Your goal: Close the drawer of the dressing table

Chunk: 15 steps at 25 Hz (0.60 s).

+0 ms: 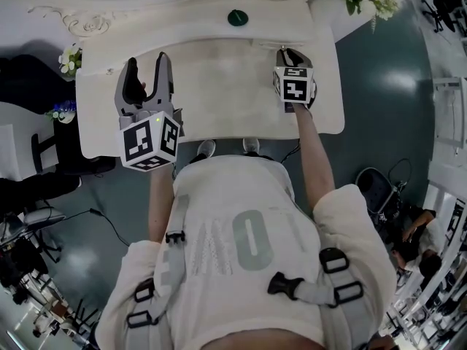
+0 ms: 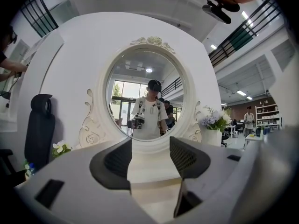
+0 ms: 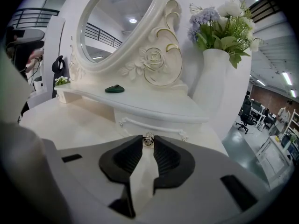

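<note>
The white dressing table (image 1: 219,86) has a small drawer (image 3: 154,124) under its raised shelf, with a rope trim and a small metal knob (image 3: 148,139). My right gripper (image 3: 148,143) is shut on that knob, its dark pads pinching it from both sides. In the head view the right gripper (image 1: 290,54) reaches to the shelf's right end, and the drawer front sits close under the shelf edge. My left gripper (image 1: 148,70) hovers open over the table's left part with nothing between its fingers. In its own view, the left gripper (image 2: 150,160) points level at the round mirror (image 2: 145,97).
A dark green object (image 1: 238,17) lies on the shelf. A white vase of flowers (image 3: 215,73) stands at the table's right rear corner. Small flowers (image 1: 71,58) sit at the left end, and a black chair (image 2: 39,129) stands left of the table.
</note>
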Available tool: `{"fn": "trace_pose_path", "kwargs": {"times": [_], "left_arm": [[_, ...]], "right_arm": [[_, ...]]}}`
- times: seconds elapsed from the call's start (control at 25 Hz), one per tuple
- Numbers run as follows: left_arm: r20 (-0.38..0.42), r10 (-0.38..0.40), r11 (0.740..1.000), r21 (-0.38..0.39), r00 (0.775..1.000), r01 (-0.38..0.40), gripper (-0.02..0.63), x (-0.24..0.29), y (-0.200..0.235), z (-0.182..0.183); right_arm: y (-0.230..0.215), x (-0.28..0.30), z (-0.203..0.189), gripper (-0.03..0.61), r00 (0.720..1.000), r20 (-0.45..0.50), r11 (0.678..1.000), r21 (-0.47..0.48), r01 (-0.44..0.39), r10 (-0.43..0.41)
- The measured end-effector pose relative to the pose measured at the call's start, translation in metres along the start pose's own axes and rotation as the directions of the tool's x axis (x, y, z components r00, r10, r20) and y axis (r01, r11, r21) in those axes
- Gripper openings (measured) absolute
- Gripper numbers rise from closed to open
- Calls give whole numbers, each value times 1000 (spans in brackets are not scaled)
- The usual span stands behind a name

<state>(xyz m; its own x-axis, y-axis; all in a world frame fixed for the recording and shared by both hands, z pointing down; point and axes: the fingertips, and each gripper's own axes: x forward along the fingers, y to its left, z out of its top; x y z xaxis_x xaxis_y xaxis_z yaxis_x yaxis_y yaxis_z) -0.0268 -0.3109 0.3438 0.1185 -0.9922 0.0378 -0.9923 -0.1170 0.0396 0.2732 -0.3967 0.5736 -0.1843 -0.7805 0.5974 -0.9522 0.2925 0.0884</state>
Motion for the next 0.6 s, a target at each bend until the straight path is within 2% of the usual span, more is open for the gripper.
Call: {"fn": "trace_pose_path", "kwargs": {"times": [0.6], "left_arm": [[8, 16, 1000, 16, 1000, -17, 238, -3, 7, 7]], "right_arm": [[-4, 16, 6, 81, 1000, -6, 999, -37, 1, -1]]}}
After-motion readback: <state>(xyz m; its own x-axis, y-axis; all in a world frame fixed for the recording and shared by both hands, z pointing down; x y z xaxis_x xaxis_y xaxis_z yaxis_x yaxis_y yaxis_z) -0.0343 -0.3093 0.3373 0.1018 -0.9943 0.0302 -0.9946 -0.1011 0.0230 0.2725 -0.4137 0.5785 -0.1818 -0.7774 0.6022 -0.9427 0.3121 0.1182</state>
